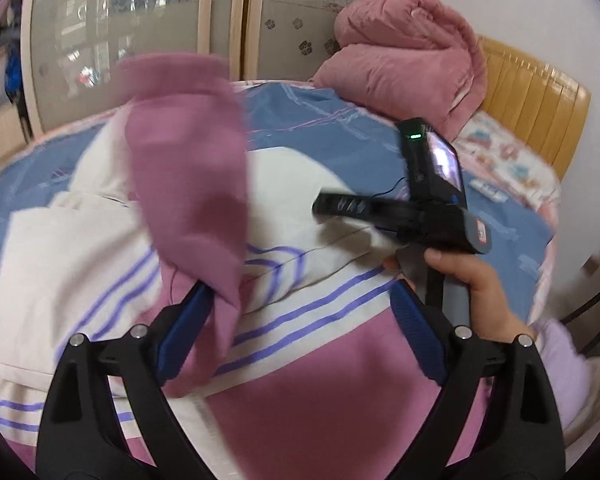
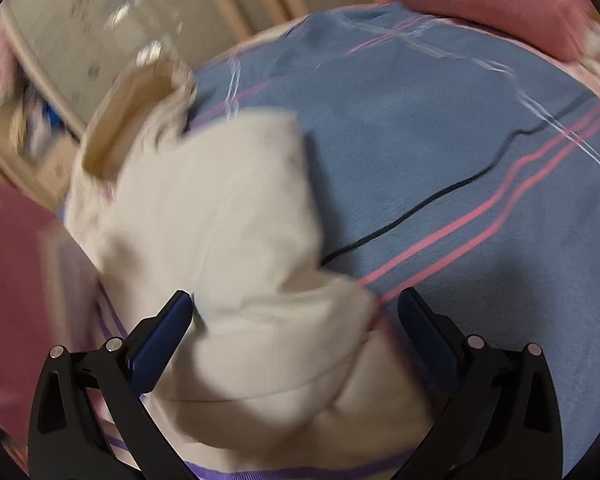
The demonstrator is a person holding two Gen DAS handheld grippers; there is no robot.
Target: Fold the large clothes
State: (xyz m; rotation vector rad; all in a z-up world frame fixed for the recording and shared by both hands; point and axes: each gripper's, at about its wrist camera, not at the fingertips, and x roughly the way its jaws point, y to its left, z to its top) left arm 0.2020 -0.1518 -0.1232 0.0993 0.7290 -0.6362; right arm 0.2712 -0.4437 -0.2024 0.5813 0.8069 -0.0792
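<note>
A cream sweatshirt (image 1: 80, 248) with purple stripes and mauve-pink panels lies on a blue bedspread (image 1: 340, 128) crossed by pink and white lines; behind it, a rose-pink quilt (image 1: 412, 56).

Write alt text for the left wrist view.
The left tongs stand open over a cream and pink sweatshirt on a bed, its pink sleeve draped across one finger. The right tongs hover beyond.

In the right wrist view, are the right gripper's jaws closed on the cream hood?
No: the right gripper has its jaws wide apart, with the cream hood loose between them.
</note>
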